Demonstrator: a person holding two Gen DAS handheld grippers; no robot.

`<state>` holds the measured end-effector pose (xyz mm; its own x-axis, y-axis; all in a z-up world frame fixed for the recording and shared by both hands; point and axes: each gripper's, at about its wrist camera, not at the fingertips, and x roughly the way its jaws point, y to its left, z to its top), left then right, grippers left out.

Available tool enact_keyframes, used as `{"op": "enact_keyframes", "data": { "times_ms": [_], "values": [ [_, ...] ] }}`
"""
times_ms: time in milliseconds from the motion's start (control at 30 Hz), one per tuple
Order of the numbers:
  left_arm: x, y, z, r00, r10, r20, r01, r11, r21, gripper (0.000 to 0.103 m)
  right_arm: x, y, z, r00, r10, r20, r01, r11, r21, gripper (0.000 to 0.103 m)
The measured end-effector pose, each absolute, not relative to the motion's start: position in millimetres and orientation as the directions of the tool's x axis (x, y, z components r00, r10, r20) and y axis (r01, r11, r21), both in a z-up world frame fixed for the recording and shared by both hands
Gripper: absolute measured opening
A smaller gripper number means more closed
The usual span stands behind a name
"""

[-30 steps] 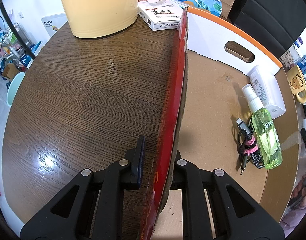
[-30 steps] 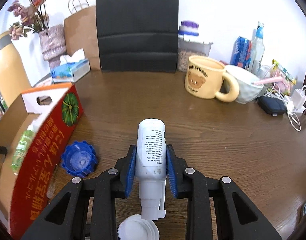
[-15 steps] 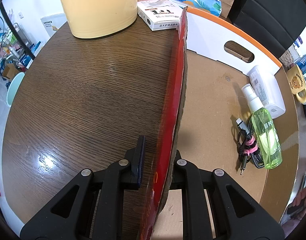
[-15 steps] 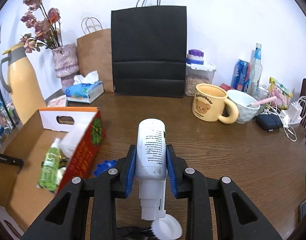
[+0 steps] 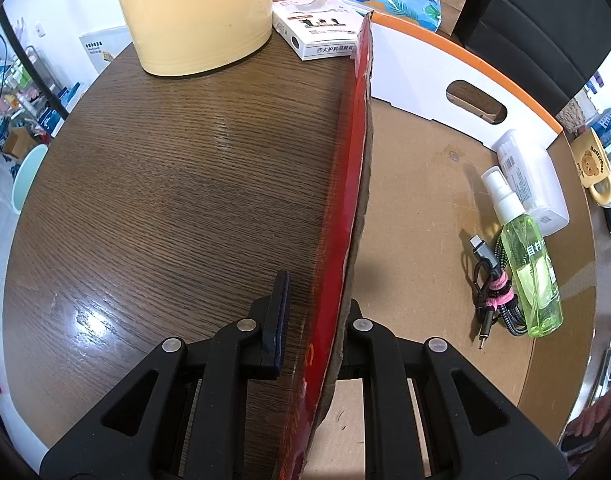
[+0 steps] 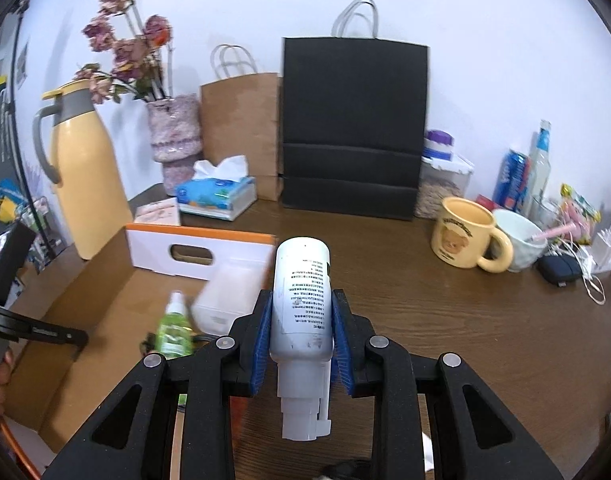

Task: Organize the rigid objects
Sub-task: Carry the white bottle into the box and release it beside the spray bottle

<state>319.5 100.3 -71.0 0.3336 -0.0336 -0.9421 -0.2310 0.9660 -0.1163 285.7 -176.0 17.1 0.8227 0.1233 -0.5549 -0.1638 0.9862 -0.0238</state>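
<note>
1. White pump bottle (image 6: pixel 302 300) is clamped between the blue pads (image 6: pixel 260 346) of the right gripper (image 6: pixel 301 344), its pump end toward the camera, raised above the table (image 6: pixel 485 340).
2. Left gripper (image 5: pixel 310 320) has its 2 fingers astride the red wall (image 5: pixel 347 208) of the cardboard box (image 6: pixel 101 296); whether they press it, I cannot tell.
3. Inside the box, at 3 o'clock from that wall, lie a green spray bottle (image 5: pixel 529 264), a coiled cable (image 5: pixel 491 288) and a white container (image 5: pixel 529 184).
4. At 1 o'clock from the right gripper stands a yellow mug (image 6: pixel 465 240).
</note>
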Motion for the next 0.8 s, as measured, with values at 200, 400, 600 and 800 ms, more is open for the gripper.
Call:
{"op": "enact_keyframes", "data": {
  "times_ms": [200, 400, 600, 800],
  "values": [
    [320, 98, -71, 0.335, -0.033, -0.942, -0.229, 0.966, -0.116, 0.011, 284, -143, 28, 0.823, 0.185, -0.538, -0.243, 0.969, -0.038, 0.032],
    [319, 98, -71, 0.335, -0.04, -0.941, -0.227, 0.966, -0.122, 0.011, 289, -107, 29, 0.8, 0.23, -0.555, -0.33, 0.94, -0.086, 0.032],
    [319, 98, -70, 0.335, -0.045, -0.941, -0.221, 0.967, -0.125, 0.011, 304, -79, 14, 0.75, 0.221, -0.623, -0.394, 0.906, -0.153, 0.032],
    [320, 97, -70, 0.334, -0.049, -0.941, -0.215, 0.968, -0.127, 0.011, 310, -71, 0, 0.713, 0.223, -0.665, -0.44, 0.881, -0.175, 0.032]
  ]
}}
